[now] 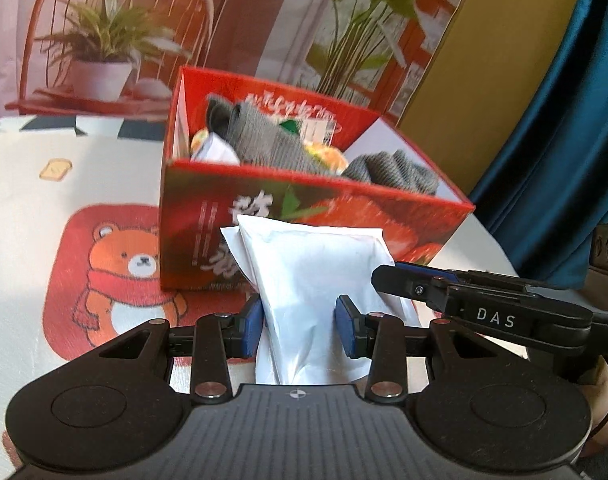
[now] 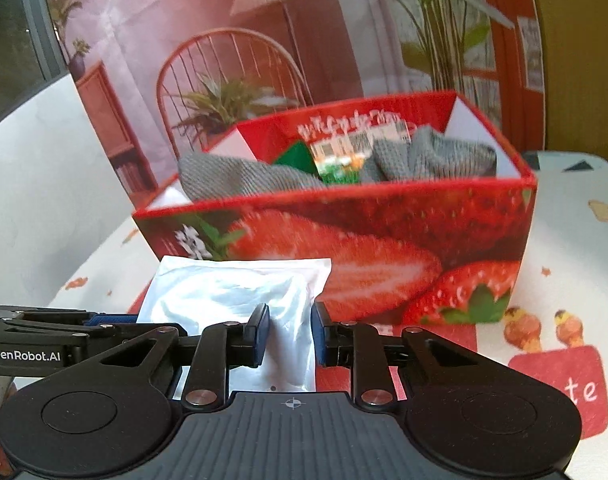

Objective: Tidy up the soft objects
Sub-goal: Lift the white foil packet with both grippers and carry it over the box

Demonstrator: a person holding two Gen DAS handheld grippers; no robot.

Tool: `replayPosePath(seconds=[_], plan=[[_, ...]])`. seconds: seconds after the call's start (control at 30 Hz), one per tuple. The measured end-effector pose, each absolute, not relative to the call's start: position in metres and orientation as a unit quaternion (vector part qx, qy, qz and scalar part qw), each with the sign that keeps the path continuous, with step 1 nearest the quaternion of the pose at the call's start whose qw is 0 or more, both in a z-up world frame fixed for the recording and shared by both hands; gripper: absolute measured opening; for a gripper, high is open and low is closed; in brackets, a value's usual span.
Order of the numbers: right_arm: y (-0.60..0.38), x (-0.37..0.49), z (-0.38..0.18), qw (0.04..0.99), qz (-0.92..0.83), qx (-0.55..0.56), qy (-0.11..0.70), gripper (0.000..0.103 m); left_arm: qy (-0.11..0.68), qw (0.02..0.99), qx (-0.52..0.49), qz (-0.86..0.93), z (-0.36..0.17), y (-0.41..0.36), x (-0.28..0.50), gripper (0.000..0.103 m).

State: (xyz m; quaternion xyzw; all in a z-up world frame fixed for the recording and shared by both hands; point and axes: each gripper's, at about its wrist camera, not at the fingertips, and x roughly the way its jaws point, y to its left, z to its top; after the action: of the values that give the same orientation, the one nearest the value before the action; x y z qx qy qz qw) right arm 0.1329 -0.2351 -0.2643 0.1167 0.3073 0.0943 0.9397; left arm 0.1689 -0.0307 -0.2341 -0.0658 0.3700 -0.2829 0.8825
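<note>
- Our left gripper (image 1: 299,326) pinches a soft white pouch (image 1: 316,280) between its blue pads (image 1: 252,326), jaws narrowed onto it.
- Our right gripper (image 2: 291,334) clamps the same white pouch (image 2: 239,300) from the other side, jaws nearly closed on a fold.
- The pouch sits just in front of a red strawberry-printed box (image 1: 344,216), low over the bear-patterned tablecloth (image 1: 63,200).
- Inside the box lie grey knitted socks (image 2: 243,180) and a green snack packet (image 2: 336,160).
- Behind stands a printed backdrop (image 2: 304,20) of a chair and plants.
</note>
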Motion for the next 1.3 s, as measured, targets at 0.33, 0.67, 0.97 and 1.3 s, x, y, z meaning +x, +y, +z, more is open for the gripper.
replayPosePath(seconds=[0.33,0.67,0.97,1.3], plan=[[-0.234,0.131,-0.225,0.954,0.100,0.102,0.266,0.021,0.322,0.899,-0.059,-0.292,-0.195,-0.040,0.168,0.041],[-0.246,0.163,-0.186,0.964,0.094,0.093,0.230,0.021,0.289,0.908,-0.059,-0.297,-0.164,-0.055,0.205,0.041],[-0.262,0.208,-0.177,0.967,0.083,0.088,0.223,0.021,0.289,0.910,-0.051,-0.293,-0.157,-0.075,0.244,0.041],[-0.274,0.257,-0.202,0.961,0.074,0.082,0.253,0.021,0.348,0.894,-0.048,-0.277,-0.185,-0.092,0.295,0.041]])
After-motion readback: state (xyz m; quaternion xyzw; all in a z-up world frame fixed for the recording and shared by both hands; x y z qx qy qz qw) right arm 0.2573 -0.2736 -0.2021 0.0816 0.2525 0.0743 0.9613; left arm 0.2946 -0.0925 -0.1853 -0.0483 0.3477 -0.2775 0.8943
